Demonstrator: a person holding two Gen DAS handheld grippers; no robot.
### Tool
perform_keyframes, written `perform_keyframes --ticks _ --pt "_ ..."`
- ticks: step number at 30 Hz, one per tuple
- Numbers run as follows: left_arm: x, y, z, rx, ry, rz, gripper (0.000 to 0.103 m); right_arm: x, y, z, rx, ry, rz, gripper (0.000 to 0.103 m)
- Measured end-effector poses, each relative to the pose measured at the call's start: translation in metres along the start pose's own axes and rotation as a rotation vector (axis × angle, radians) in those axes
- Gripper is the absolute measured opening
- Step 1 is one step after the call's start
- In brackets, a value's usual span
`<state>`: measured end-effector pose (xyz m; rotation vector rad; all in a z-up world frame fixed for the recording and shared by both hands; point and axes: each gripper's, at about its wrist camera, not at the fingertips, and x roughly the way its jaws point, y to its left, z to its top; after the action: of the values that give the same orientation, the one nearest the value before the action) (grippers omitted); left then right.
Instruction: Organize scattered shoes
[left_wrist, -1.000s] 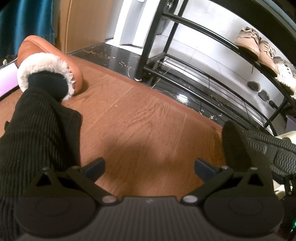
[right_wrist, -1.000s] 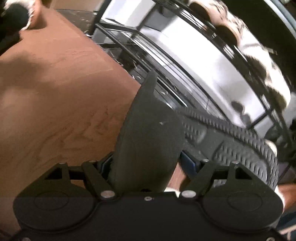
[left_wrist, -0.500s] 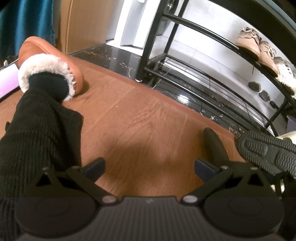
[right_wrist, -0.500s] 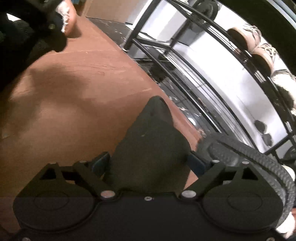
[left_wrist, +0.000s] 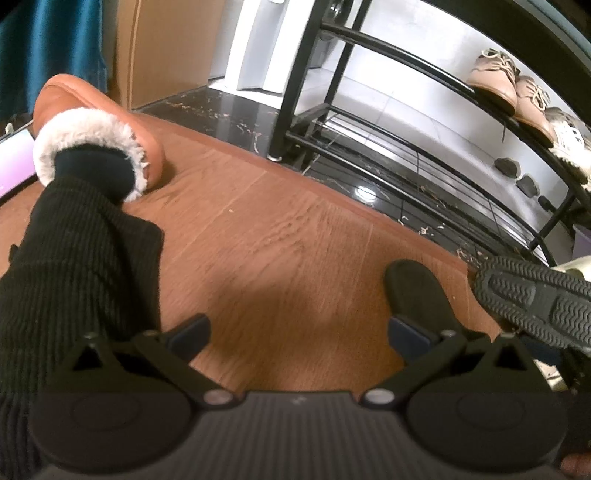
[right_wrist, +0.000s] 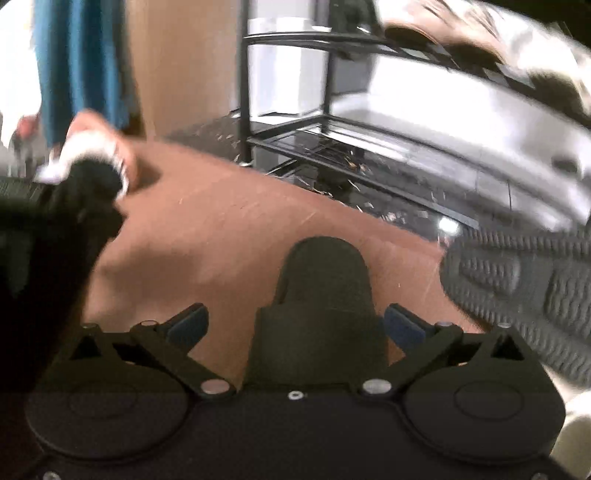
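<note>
Shoes on rack (left_wrist: 495, 79): 3 | right tool (right_wrist: 295, 326): spread around 1 black shoe (right_wrist: 321, 295) | left tool (left_wrist: 295, 334): wide, empty

This is a home entryway — the spot by the door where footwear is kept. A black metal shoe rack with wire shelves (left_wrist: 373, 110) stands on glossy black marble floor tiles (left_wrist: 221, 110), and a pair of beige lace-up shoes (left_wrist: 513, 88) sits on one of its shelves. Nearer lies a reddish-brown wood-grain floor (left_wrist: 280, 243). A person's foot wears an orange house slipper with white fleece lining (left_wrist: 99, 125) — indoor wear. A teal curtain (left_wrist: 48, 44) hangs behind, beside a tan wooden panel (left_wrist: 166, 48).
</note>
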<state>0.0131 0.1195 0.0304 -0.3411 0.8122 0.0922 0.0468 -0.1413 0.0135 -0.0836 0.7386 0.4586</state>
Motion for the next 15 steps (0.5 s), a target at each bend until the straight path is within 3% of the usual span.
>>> perform_keyframes --ticks 5,8,15 --pt "0.0 0.0 0.0 0.007 0.004 0.004 0.102 0.03 -0.02 0.005 0.055 0.136 0.033 0.103" --pt "0.001 0.0 0.0 0.008 0.006 0.009 0.102 0.042 -0.018 0.007 0.068 0.188 0.009 0.103" --pt "0.003 -0.005 -0.001 0.034 0.011 0.017 0.102 0.054 -0.02 0.013 0.091 0.243 0.013 0.103"
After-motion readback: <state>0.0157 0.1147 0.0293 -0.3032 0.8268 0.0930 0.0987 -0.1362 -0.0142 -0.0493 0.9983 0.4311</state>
